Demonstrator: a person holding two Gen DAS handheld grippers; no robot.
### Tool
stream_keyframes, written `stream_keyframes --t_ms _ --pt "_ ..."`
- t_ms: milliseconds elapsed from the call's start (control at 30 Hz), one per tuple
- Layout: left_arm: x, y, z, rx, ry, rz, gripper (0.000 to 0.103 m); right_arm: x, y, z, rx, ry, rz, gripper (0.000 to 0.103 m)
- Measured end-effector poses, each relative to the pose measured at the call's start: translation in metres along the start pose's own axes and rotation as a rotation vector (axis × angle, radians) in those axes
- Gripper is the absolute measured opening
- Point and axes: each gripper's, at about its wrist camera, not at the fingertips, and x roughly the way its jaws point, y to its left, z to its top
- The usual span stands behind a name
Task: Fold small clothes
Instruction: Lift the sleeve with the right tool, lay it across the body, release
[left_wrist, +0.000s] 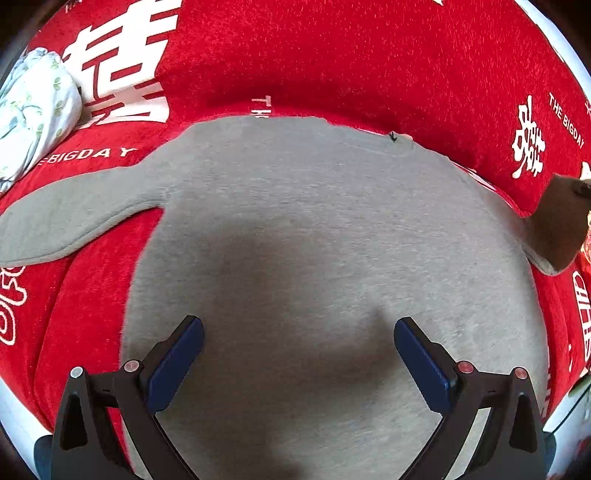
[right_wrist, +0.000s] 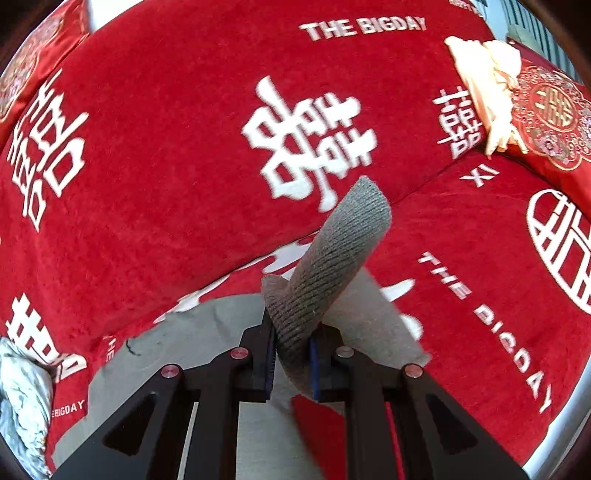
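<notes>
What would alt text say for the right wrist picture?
The right gripper has its jaws shut on the ribbed cuff of a grey sweater's sleeve, lifted above a red blanket printed with white characters and "THE BIGDAY". The sweater's pale grey body lies flat below.

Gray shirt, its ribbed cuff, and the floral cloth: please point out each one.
gray shirt (left_wrist: 314, 221), left wrist view, middle of its body.
ribbed cuff (right_wrist: 332, 266), right wrist view, middle of the ribbing.
floral cloth (left_wrist: 33, 110), left wrist view, its middle.

Red plush cover (right_wrist: 192, 155) with white characters; embroidered red cushion (right_wrist: 554, 122) at right.
</notes>
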Motion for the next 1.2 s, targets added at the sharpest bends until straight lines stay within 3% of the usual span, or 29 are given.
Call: stream_keyframes --t_ms 367,900,1200 --pt "-0.011 0.010 -0.024 0.076 -0.064 0.041 0.103 0.014 0.080 -0.019 -0.041 0.044 0.061 0.016" --pt "-0.038 0.074 -0.022 -0.064 -0.094 0.010 0.103 0.030 0.192 -0.068 -0.160 0.082 0.168 0.016" --pt "-0.059 0.096 -0.027 -0.087 -0.116 0.016 0.103 0.036 0.262 -0.124 -0.298 0.112 0.236 0.016"
